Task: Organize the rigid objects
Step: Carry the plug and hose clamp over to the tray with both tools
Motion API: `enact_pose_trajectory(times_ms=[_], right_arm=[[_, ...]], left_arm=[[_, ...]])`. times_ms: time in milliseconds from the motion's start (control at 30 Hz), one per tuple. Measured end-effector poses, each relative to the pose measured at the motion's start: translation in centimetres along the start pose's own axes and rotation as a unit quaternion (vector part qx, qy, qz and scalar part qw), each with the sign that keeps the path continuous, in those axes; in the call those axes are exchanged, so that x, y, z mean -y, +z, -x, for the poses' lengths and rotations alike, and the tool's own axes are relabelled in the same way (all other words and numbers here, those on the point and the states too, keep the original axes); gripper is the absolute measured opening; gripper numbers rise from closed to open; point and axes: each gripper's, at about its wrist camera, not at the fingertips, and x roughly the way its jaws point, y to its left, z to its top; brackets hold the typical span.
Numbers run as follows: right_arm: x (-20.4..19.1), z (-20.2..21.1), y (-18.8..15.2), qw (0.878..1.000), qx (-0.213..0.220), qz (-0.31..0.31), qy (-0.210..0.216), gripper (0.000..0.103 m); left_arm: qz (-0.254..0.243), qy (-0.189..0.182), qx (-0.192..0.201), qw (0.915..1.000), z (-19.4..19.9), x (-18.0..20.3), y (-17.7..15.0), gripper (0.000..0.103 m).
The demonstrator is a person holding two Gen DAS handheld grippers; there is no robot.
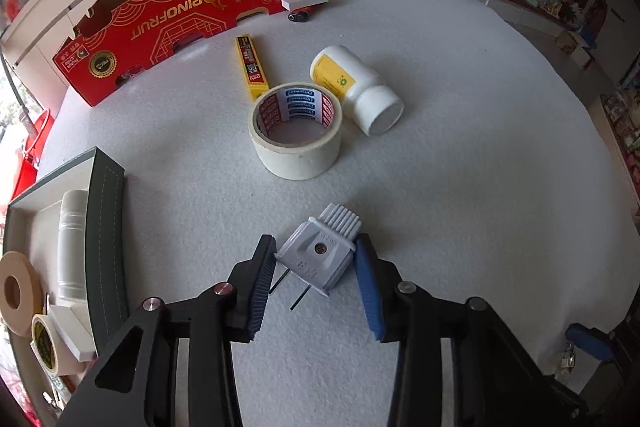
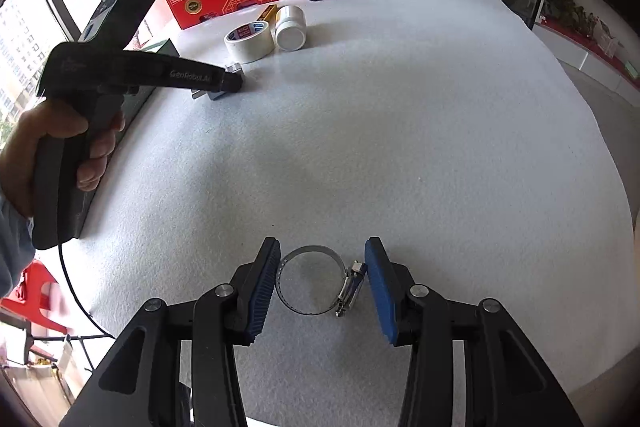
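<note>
The grey plug (image 1: pixel 316 259) lies flat on the table, near its front edge. It has a ribbed collar at the far end, one screw in the middle and two thin dark prongs toward the near side. The left gripper (image 1: pixel 316 251) stands around it, half closed, both pads touching the sides of the plug.

More to the right, also close to the front edge, lies a metal hose clamp (image 2: pixel 314 279), a thin steel ring with a screw housing. The right gripper (image 2: pixel 320 259) is half closed around it; the pads touch the ring and the screw housing.

Toward the middle of the table are a roll of white tape (image 1: pixel 296 133), a white bottle (image 1: pixel 356 87) with a yellow label lying on its side, and a yellow box (image 1: pixel 252 67). A red carton (image 1: pixel 180 19) stands at the far left edge and a grey tray (image 1: pixel 104 239) at the left edge.

The table (image 1: pixel 460 167) is covered with pale grey felt. Behind it are windows and dark shelves.
</note>
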Motion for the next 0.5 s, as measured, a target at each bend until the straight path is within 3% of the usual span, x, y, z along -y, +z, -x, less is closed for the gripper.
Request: enact_pose_trajectory(times_ms=[300, 500], right_arm=[[1.3, 1.9, -1.7, 0.999, 0.005, -0.038, 0.003, 0.045], [1.8, 3.0, -2.5, 0.998, 0.005, -0.061, 0.011, 0.045]], left_arm=[[0.025, -0.041, 0.030, 0.9984, 6.3, 4.7, -7.3, 0.043], [0.051, -0.043, 0.058, 0.9961, 10.1, 6.3, -10.8, 0.043]])
